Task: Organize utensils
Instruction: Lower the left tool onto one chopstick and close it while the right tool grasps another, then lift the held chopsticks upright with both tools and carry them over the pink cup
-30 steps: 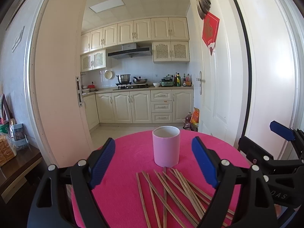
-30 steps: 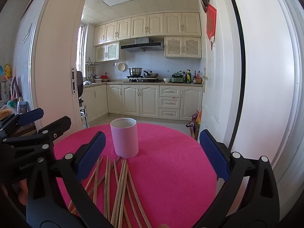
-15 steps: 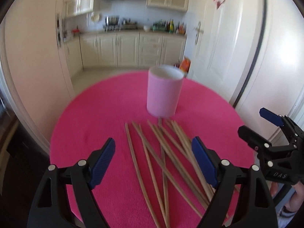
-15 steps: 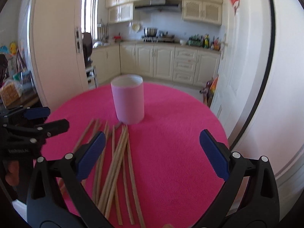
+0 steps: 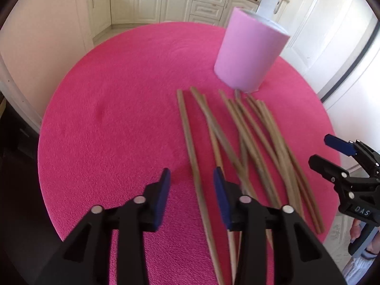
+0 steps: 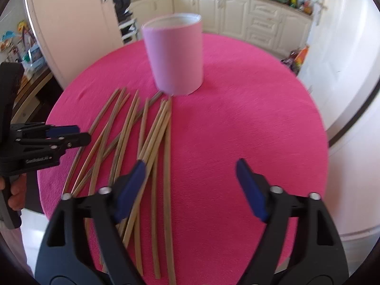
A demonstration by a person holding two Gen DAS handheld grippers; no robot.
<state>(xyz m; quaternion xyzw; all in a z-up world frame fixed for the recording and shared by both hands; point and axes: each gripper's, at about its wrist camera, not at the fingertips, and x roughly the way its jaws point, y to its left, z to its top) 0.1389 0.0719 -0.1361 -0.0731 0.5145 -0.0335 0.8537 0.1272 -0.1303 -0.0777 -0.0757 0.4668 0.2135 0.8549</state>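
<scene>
Both views had tipped down since the earlier frames: the kitchen cabinets (image 5: 152, 2) that filled the upper half a second ago were squeezed to the top edge, and the round pink tabletop (image 5: 114, 109) filled most of each view.

Left tool (image 5: 192, 178): jaws had just been closing, from wide apart to a narrow gap. The leftmost chopstick showed through that gap in the left wrist view, but the blue pads did not press on it; nothing held. Whether it was above the tabletop or on it could not be told.

The chopsticks (image 5: 239, 142) lay loose and crossed on the tabletop, the same scatter as before, now larger in view, their far tips just short of the pink cup (image 5: 249, 52). The cup stood upright beyond them; one stick's tip looked to reach its base.

Right tool (image 6: 190, 166): jaws had also just been closing, but stayed well apart. Only bare pink cloth was between them; its left pad sat over the right edge of the chopstick pile, contact unclear. Nothing held.

A hand (image 6: 13, 197) gripped the left tool's handle at the left edge of the right wrist view.
</scene>
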